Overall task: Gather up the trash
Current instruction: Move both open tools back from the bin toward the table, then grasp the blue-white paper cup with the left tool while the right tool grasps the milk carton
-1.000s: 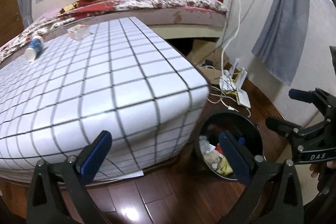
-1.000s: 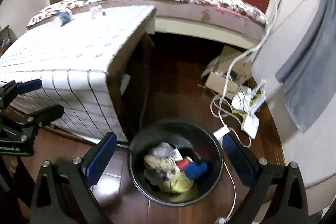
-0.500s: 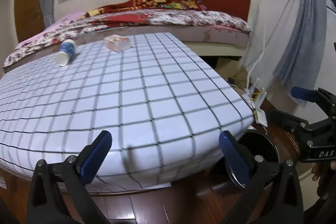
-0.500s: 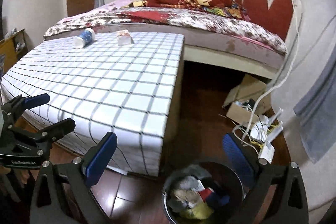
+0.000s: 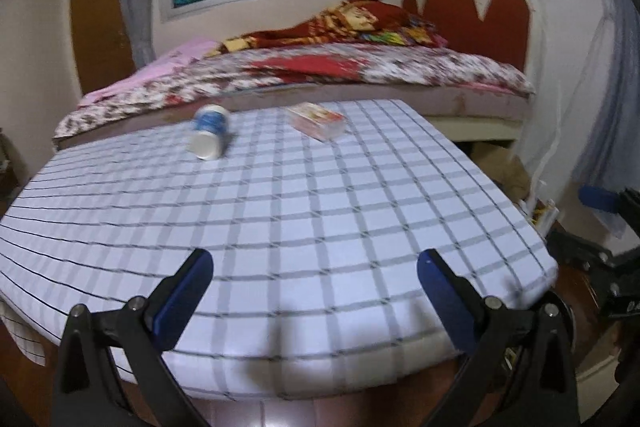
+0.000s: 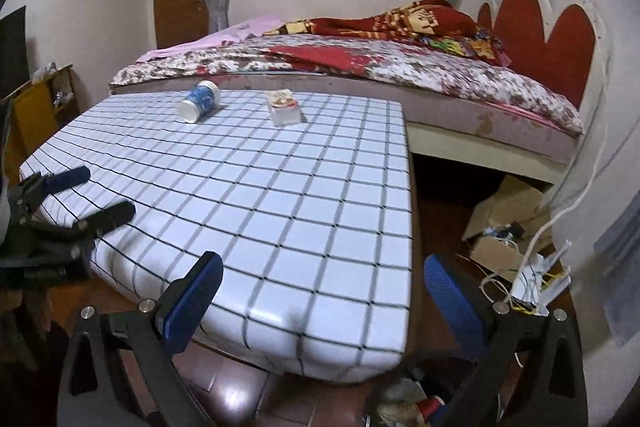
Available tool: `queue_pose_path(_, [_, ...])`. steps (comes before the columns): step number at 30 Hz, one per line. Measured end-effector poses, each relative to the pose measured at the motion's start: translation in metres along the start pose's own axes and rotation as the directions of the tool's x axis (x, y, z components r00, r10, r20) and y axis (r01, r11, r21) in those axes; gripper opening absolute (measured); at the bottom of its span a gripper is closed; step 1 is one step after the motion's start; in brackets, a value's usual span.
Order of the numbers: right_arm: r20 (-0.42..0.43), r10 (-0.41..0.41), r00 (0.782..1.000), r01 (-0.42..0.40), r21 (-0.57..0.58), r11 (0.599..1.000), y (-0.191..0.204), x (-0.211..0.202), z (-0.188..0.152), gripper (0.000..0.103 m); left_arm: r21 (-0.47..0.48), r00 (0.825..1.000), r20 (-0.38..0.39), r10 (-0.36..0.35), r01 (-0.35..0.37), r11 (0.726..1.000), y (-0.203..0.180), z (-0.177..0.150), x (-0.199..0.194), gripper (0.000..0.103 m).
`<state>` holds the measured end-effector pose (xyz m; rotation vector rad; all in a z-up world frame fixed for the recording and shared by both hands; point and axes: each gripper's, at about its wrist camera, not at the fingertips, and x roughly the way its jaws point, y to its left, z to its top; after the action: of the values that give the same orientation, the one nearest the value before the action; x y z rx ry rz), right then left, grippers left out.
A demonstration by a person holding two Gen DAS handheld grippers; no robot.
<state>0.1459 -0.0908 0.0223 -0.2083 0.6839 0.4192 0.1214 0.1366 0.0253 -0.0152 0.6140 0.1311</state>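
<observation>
A white and blue cup [image 5: 209, 137] lies on its side at the far end of the checked table [image 5: 280, 219]; it also shows in the right wrist view [image 6: 200, 101]. A small flat packet [image 5: 316, 121] lies to its right, seen too in the right wrist view [image 6: 285, 108]. My left gripper [image 5: 314, 293] is open and empty over the table's near edge. My right gripper [image 6: 322, 297] is open and empty over the table's near right corner. The trash bin [image 6: 408, 407] with several bits of litter shows at the bottom edge.
A bed [image 6: 360, 75] with a red blanket stands behind the table. A cardboard box [image 6: 504, 227], white cables and a power strip [image 6: 532, 283] lie on the wooden floor at the right. A yellow shelf [image 6: 36, 107] stands at the left wall.
Both grippers have risen and tilted up from the bin toward the tabletop. The bin has dropped almost out of both views. The cup and packet now look nearer.
</observation>
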Motion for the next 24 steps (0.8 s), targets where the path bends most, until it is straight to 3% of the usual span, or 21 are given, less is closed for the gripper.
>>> queue_pose_path(5, [-0.013,0.069,0.998,-0.069,0.002,0.998,0.014,0.02,0.017,0.102,-0.049,0.999,0.002,0.052,-0.052,0.997,0.047,0.015,0.006,0.102])
queue_pose_path(10, [0.01,0.071,0.997,-0.071,-0.005,0.997,0.026,0.042,0.042,0.102,-0.107,0.997,-0.005,0.081,-0.081,0.991,0.087,0.022,0.023,0.102])
queue_pose_path(13, [0.014,0.079,0.997,-0.08,0.013,0.997,0.029,0.061,0.058,0.102,-0.105,0.996,-0.028,0.087,-0.09,0.99,0.1,0.029,0.041,0.102])
queue_pose_path(16, [-0.064,0.06,0.996,-0.06,-0.005,0.998,0.035,0.095,0.073,0.102,-0.098,0.994,-0.053,0.093,-0.098,0.99,0.109,0.036,0.06,0.102])
queue_pose_path(24, [-0.115,0.087,0.99,-0.09,-0.023,0.996,0.036,0.181,0.117,0.102,-0.044,0.992,-0.069,0.108,-0.111,0.993,0.125,0.064,0.124,0.101])
